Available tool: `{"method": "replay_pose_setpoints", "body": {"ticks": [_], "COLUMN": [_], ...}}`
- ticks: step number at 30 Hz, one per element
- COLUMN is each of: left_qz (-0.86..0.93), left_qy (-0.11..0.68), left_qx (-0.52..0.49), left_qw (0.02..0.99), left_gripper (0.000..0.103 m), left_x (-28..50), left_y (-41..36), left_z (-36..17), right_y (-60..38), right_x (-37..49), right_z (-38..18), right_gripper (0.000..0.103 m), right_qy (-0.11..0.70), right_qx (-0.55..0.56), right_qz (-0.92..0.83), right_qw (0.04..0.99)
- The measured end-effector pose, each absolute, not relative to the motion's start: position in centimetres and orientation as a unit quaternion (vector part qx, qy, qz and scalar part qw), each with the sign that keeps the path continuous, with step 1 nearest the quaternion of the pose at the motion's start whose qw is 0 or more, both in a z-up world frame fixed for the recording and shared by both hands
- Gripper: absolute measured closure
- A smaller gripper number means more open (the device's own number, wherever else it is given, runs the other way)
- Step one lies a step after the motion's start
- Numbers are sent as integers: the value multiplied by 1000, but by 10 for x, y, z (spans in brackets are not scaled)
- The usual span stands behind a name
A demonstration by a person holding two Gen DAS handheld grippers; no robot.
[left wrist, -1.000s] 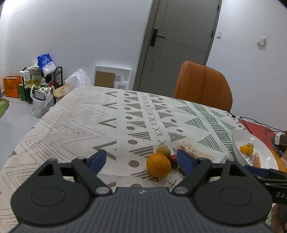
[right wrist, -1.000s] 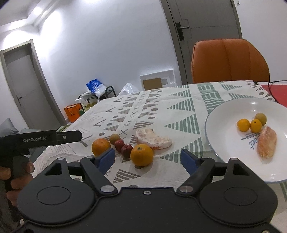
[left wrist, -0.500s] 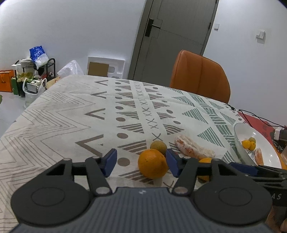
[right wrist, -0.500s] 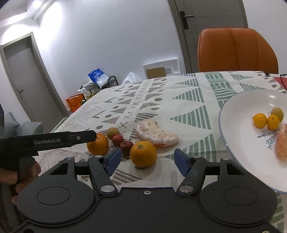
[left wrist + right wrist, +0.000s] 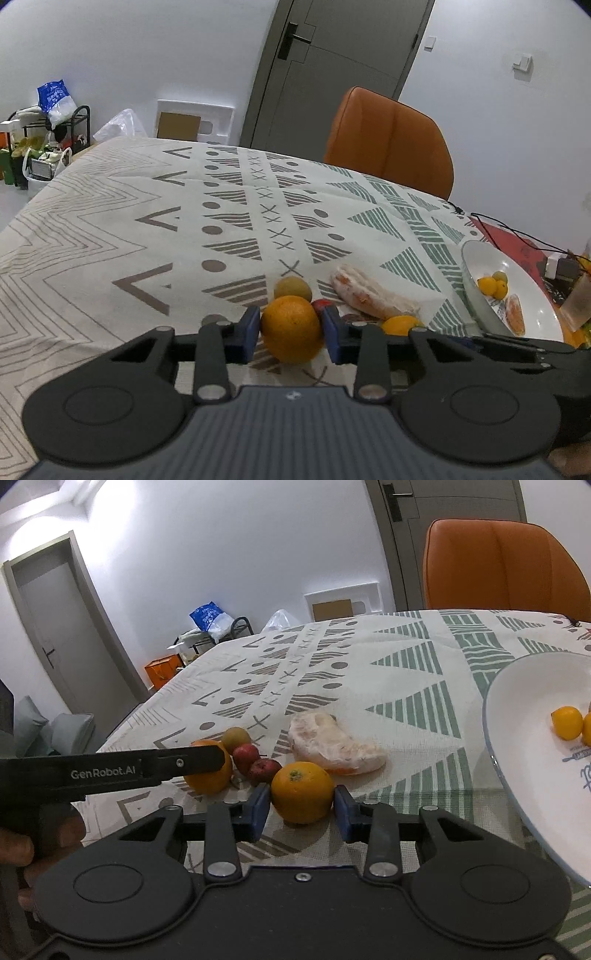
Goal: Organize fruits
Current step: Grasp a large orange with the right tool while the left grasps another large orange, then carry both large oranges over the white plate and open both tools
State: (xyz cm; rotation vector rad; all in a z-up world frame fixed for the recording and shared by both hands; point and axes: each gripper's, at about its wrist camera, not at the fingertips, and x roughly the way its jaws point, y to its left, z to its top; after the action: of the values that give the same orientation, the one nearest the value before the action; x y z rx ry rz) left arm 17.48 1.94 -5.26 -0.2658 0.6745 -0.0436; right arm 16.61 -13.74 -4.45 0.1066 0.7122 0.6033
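My left gripper (image 5: 291,332) is shut on an orange (image 5: 291,328) that rests on the patterned tablecloth. My right gripper (image 5: 302,806) has its blue pads against a second orange (image 5: 302,792), also on the cloth. Between the oranges lie two small red fruits (image 5: 255,762), a brownish-green round fruit (image 5: 292,288) and a peeled citrus piece (image 5: 334,744). A white plate (image 5: 517,738) at the right holds small yellow fruits (image 5: 567,722) and another peeled piece (image 5: 515,314). The left gripper shows in the right wrist view (image 5: 207,758).
An orange chair (image 5: 388,144) stands at the table's far side. A red mat with cables and a plug (image 5: 554,264) lies beyond the plate. A translucent cup (image 5: 581,302) stands at the far right. A rack with bags (image 5: 44,122) is on the floor left.
Both grippers moved forward and closed from wide open onto an orange each. The fruits have not left the cloth.
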Motion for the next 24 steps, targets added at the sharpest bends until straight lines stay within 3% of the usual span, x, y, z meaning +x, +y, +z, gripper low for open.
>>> {"method": "replay_pose_setpoints", "body": {"ticks": [24], "left_qz": [-54], "left_qy": [296], "left_qx": [-116], "left_qw": [947], "left_gripper": [69], "left_x": [174], "left_y": [-32], "left_z": [-23], "right_y": [-205], "right_x": [141], "right_z": [-14], "right_gripper": [68], "right_qy": [286], "right_qx": [71], "right_qz": [244], "right_qw": [924]}}
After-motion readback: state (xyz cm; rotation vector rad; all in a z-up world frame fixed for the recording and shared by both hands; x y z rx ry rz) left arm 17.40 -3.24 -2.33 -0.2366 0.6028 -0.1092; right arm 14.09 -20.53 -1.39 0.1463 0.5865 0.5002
